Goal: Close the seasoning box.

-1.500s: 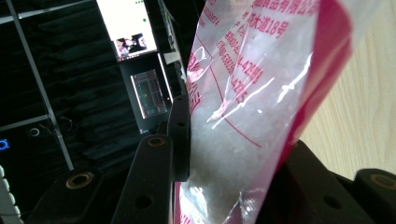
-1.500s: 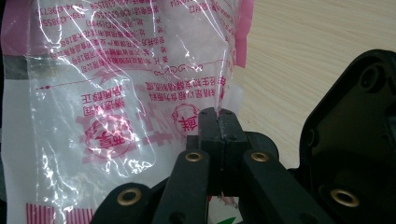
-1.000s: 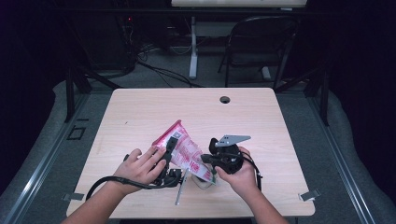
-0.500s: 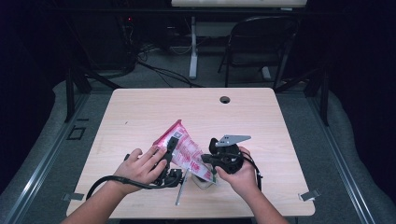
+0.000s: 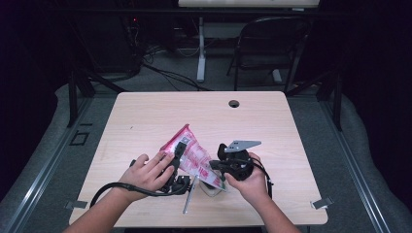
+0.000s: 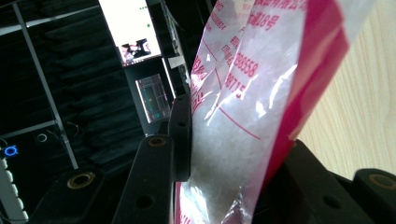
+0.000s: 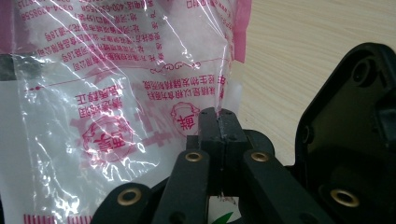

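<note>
The clear plastic bag printed with pink-red panels and lettering (image 5: 193, 156) looks light, limp and slick, with loose white grains inside that will shift; flat seams and corners are the safest places to pinch. It slants up off the pale wooden surface (image 5: 145, 116), stretched between the two claws. The left claw (image 6: 219, 154) is clamped around the filled body of the bag, jaws partway apart with the bag bulging between them. The right claw (image 7: 218, 122) has its jaws pressed together on the bag's thin edge.

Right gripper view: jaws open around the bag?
No: the right hand-held gripper is pinched shut on the edge of the clear pink-printed plastic bag.
</note>
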Motion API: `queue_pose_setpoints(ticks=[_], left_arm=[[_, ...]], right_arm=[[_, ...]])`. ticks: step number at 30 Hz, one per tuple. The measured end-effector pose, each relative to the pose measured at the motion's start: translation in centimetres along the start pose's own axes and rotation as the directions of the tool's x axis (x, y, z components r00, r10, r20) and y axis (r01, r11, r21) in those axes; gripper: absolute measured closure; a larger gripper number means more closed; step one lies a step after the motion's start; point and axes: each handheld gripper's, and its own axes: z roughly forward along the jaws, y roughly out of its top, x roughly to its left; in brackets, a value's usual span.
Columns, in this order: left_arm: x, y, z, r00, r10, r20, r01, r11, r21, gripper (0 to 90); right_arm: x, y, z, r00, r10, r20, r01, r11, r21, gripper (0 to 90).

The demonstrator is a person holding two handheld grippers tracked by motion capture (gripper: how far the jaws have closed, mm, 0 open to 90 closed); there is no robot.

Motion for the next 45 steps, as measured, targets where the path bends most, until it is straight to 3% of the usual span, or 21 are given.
queue_pose_setpoints(ticks=[36, 45], left_arm=[[-0.01, -0.09, -0.01, 0.9999, -0.015, 0.007, 0.015, 0.9999, -0.003, 71.6], [-0.18, -0.17, 0.0, 0.999, -0.044, 0.013, 0.044, 0.999, -0.006, 71.7]], right_arm=[[0.08, -0.01, 0.04, 1.0, -0.005, -0.003, 0.005, 1.0, 0.005, 90.0], [0.12, 0.01, -0.02, 1.0, -0.009, -0.003, 0.009, 1.0, 0.006, 90.0]])
